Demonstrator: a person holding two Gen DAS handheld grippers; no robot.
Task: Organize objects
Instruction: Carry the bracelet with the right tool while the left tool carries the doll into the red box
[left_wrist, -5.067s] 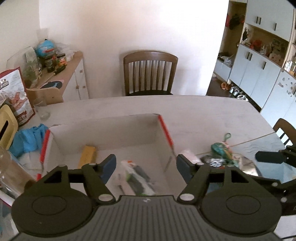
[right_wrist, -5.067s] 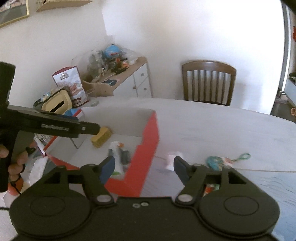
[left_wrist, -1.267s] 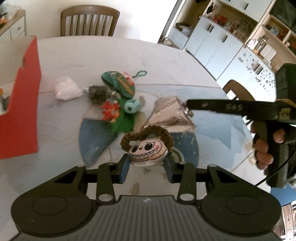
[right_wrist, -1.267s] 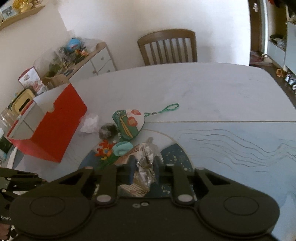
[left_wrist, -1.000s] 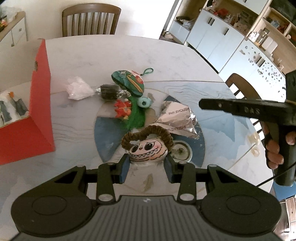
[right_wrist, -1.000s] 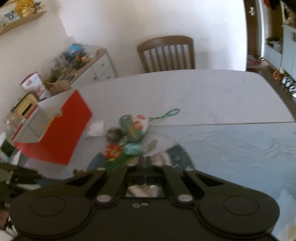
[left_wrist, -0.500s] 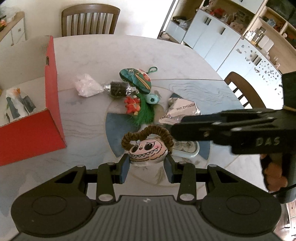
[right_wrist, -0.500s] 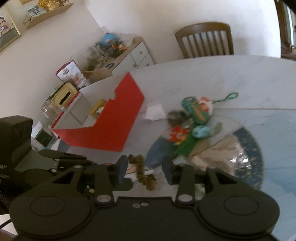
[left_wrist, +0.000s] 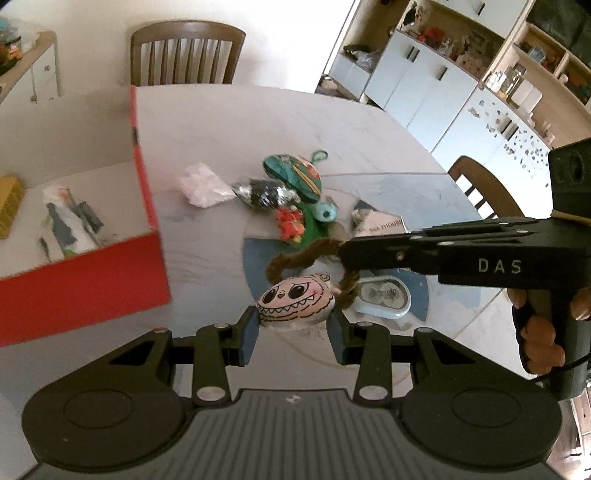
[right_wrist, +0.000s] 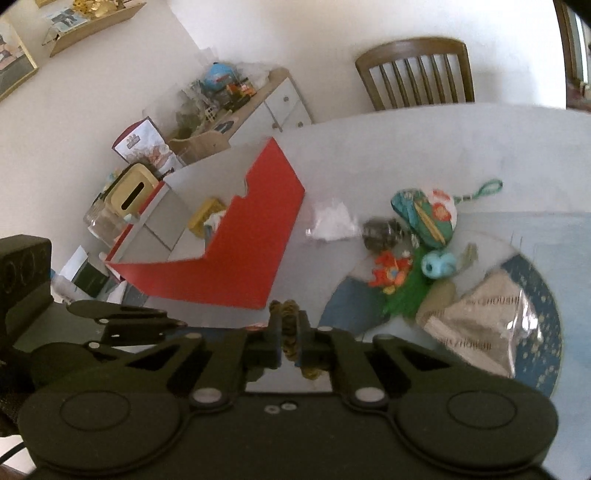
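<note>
A small plush face toy (left_wrist: 295, 302) with a brown cord loop (left_wrist: 295, 254) hangs over the table, pinched at its sides by my left gripper (left_wrist: 293, 332). My right gripper (left_wrist: 343, 251) reaches in from the right, a hand on its grip, jaws closing hard on the loop. In the right wrist view the cord loop (right_wrist: 284, 308) sits squeezed between the pads of my right gripper (right_wrist: 290, 339), and my left gripper (right_wrist: 147, 321) shows at the lower left. The red open box (left_wrist: 85, 280) stands to the left, holding a yellow pack (left_wrist: 9, 201) and wrapped packets (left_wrist: 70, 221).
Loose on the table (left_wrist: 221, 122) lie a green pouch (left_wrist: 295, 175), a dark foil sweet (left_wrist: 264, 194), a white wrapper (left_wrist: 203, 184), a red flower toy (left_wrist: 290, 225), a blue bead (left_wrist: 327, 212), a silver packet (left_wrist: 380, 225) and a pale blue dish (left_wrist: 384, 295). Chairs stand at the far and right edges.
My right gripper let go of the silver packet, opened, swung over to the plush toy and shut on its cord loop. The loop is pulled sideways and the face has tilted. The red box looks nearer.
</note>
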